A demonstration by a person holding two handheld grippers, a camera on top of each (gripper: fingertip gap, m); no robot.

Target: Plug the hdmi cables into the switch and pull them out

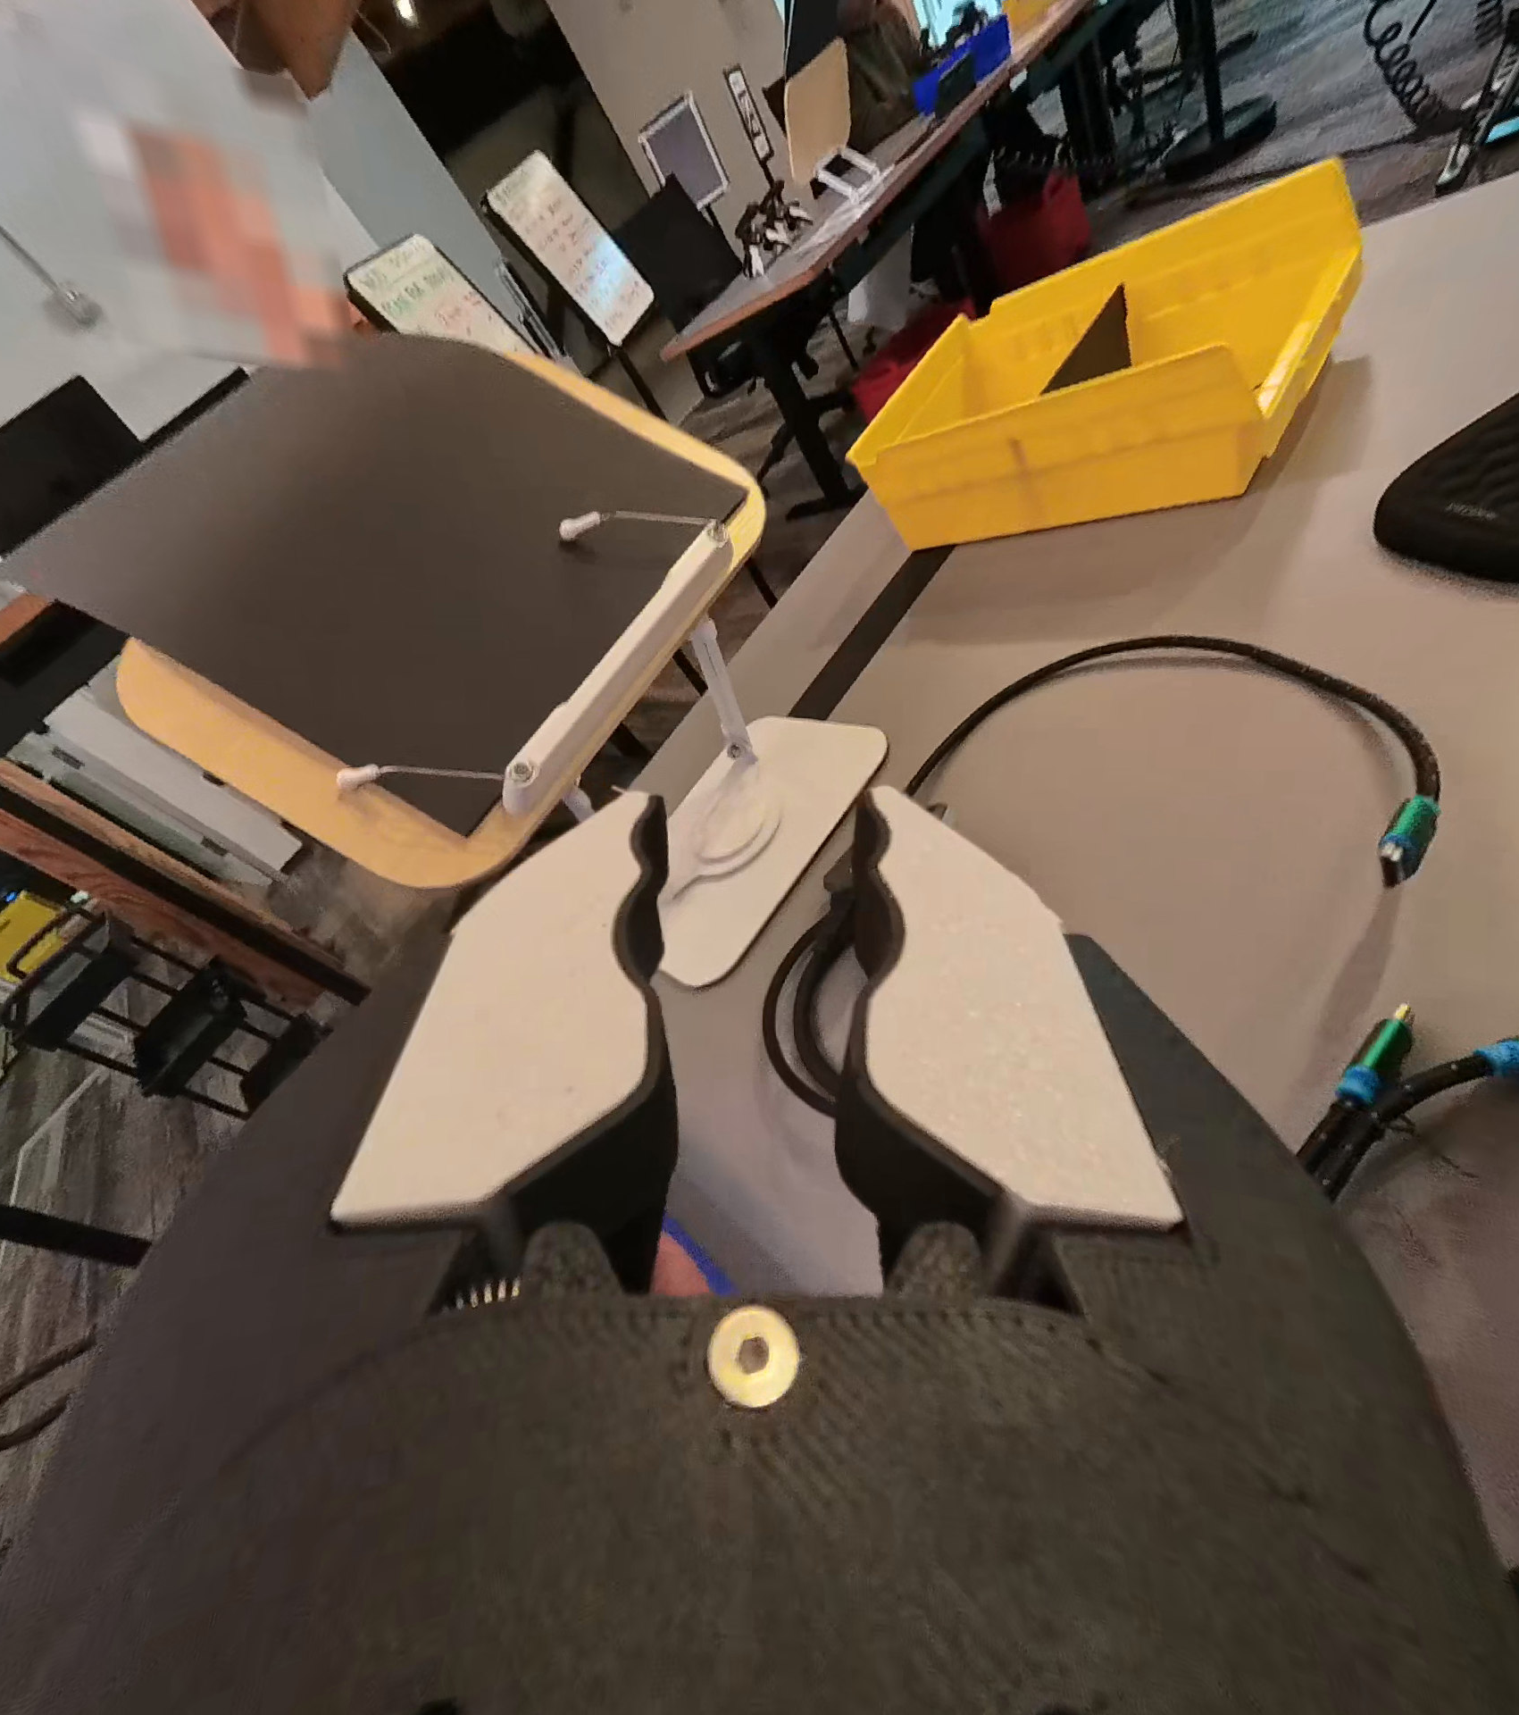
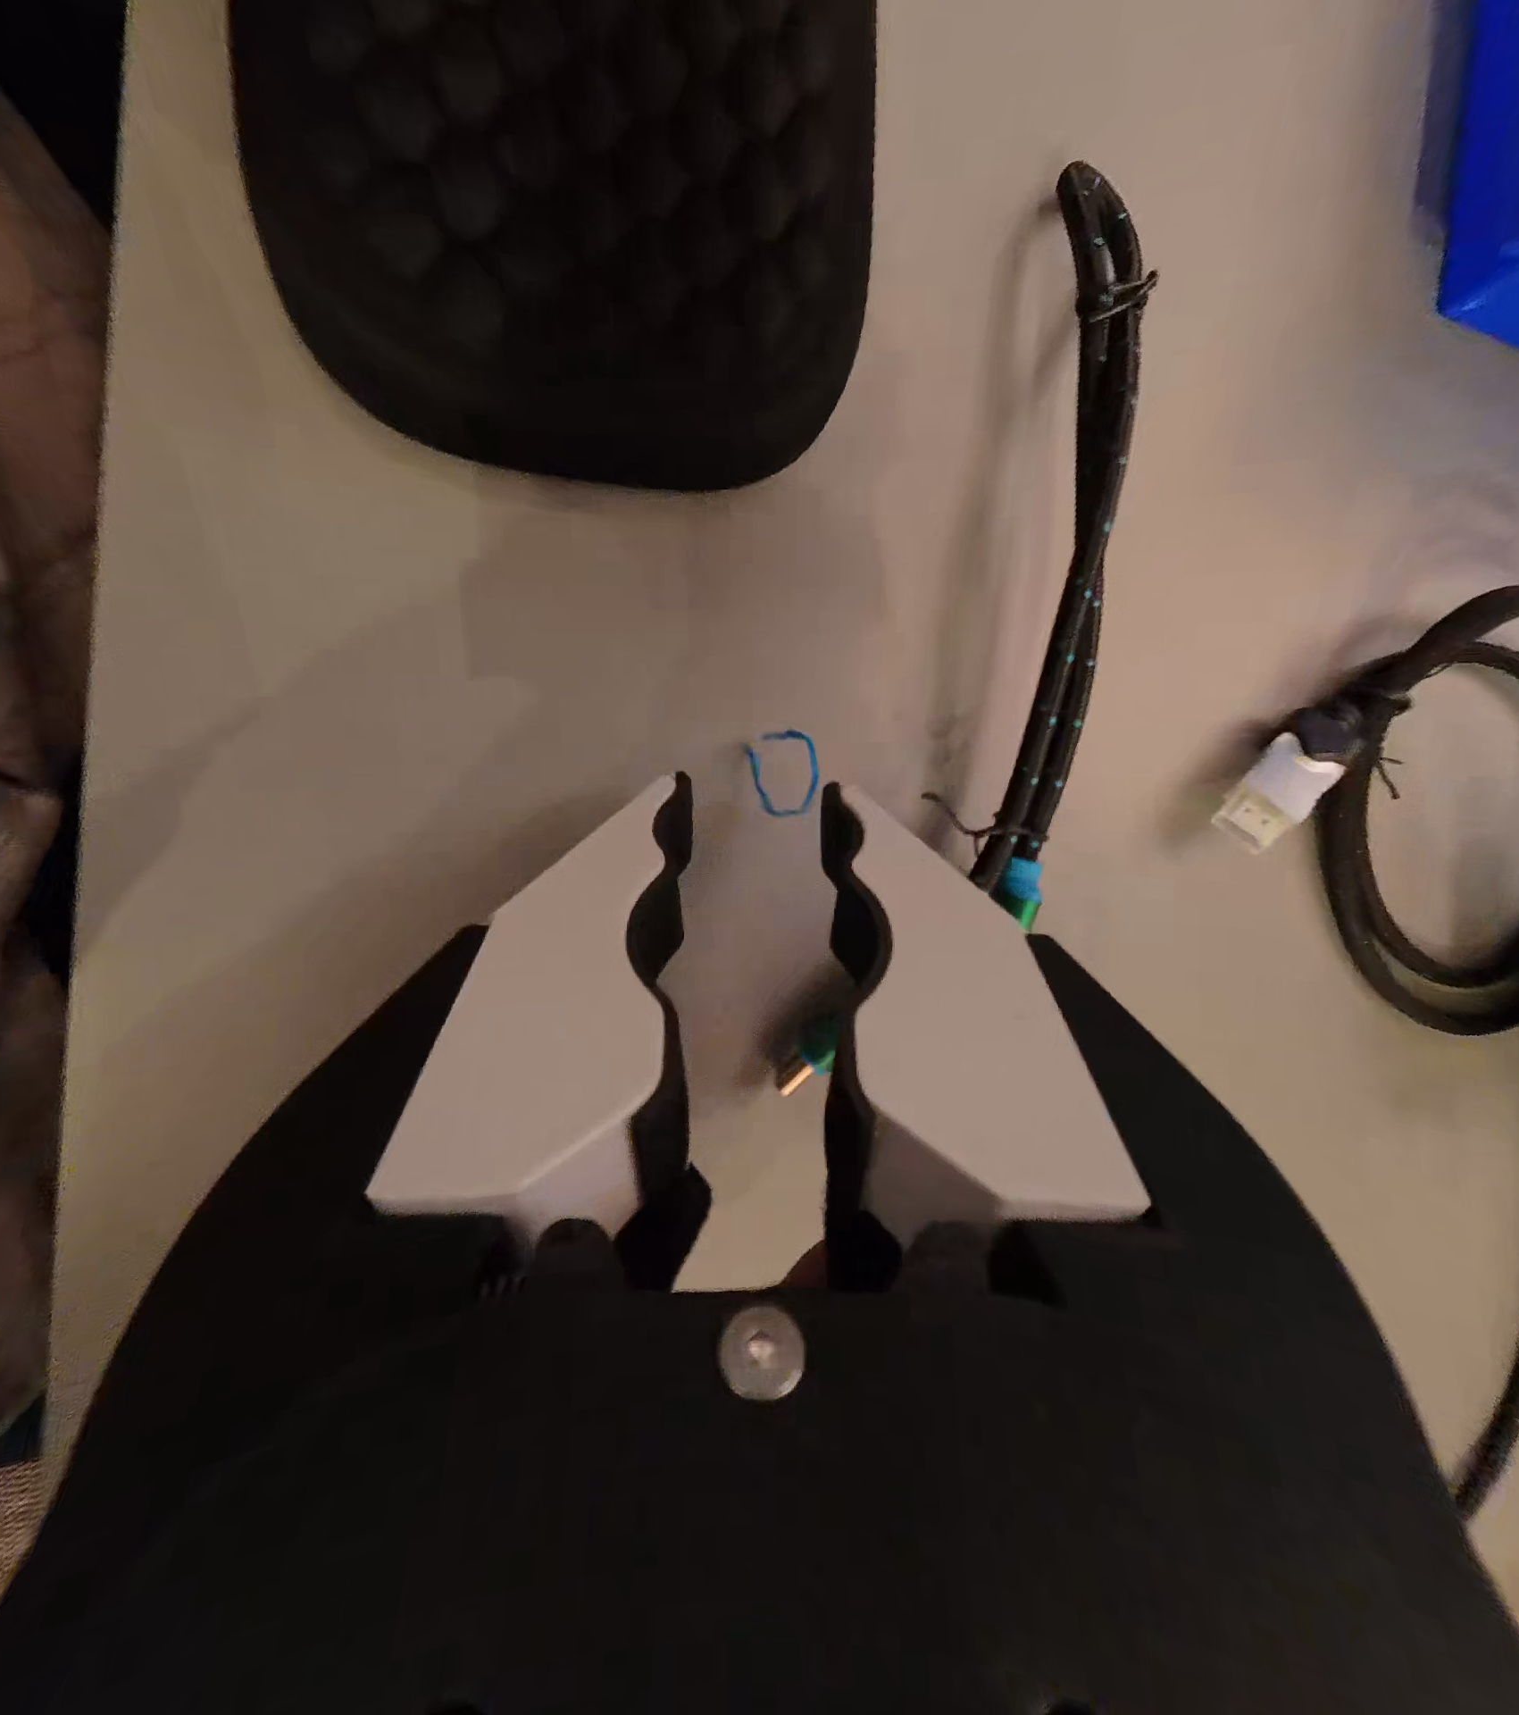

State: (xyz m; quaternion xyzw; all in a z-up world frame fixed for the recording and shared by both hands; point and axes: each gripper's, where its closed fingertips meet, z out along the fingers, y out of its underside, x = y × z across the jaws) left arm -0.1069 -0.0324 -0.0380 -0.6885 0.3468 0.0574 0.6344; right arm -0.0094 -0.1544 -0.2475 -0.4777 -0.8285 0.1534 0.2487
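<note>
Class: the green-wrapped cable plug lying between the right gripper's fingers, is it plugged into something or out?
Out. The green-wrapped plug lies loose on the table, its metal tip bare, and no switch shows.

Both grippers same build. Left gripper point(image 1: 760, 817): black textured printed body, two pale grey faceted fingers point(image 1: 533, 1021) with black wavy inner edges. Silver hex-socket screw point(image 1: 753, 1360) sits centred on the body just behind the finger roots; a small coil spring point(image 1: 482, 1292) shows left of that screw. Right gripper point(image 2: 755, 789): identical black shell, grey fingers point(image 2: 969, 1049), wavy black liners, same silver screw point(image 2: 760, 1350) centred behind the fingers.
</note>
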